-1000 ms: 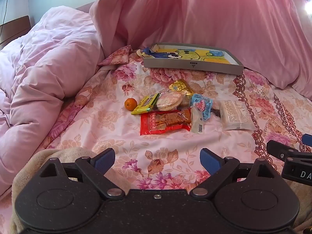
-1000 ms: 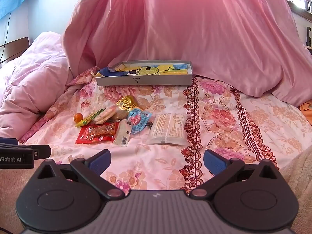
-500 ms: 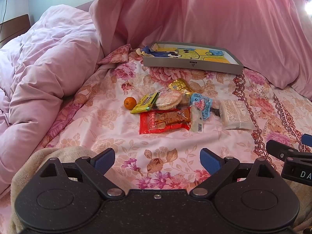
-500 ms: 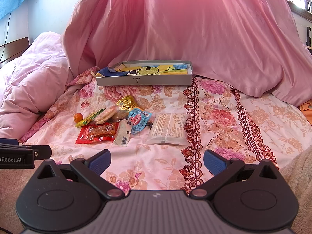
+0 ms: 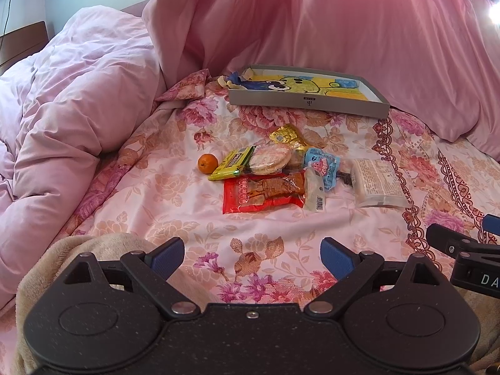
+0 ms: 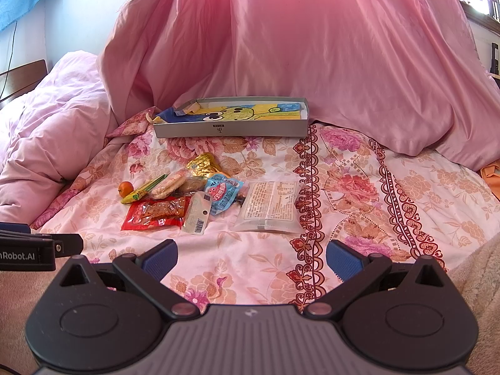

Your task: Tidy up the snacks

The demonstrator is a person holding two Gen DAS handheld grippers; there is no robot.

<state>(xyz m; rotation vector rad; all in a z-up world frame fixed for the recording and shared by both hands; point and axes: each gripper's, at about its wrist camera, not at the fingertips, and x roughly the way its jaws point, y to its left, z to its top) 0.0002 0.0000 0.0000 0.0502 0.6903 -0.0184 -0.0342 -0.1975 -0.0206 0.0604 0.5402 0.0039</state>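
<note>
Several snack packets lie in a cluster on the floral bedsheet: a red packet, a small orange, a yellow-green bar, a round rice cracker pack, a blue packet, a gold packet and a clear white pack. A shallow grey box with a cartoon lining sits behind them. My left gripper and right gripper are both open and empty, well short of the snacks.
A rumpled pink duvet piles up at the left. A pink curtain hangs behind the box. A beige fleece blanket lies under the grippers at the near edge.
The left wrist view has crept slightly forward toward the snacks. The right gripper has barely moved. Both stay open.
</note>
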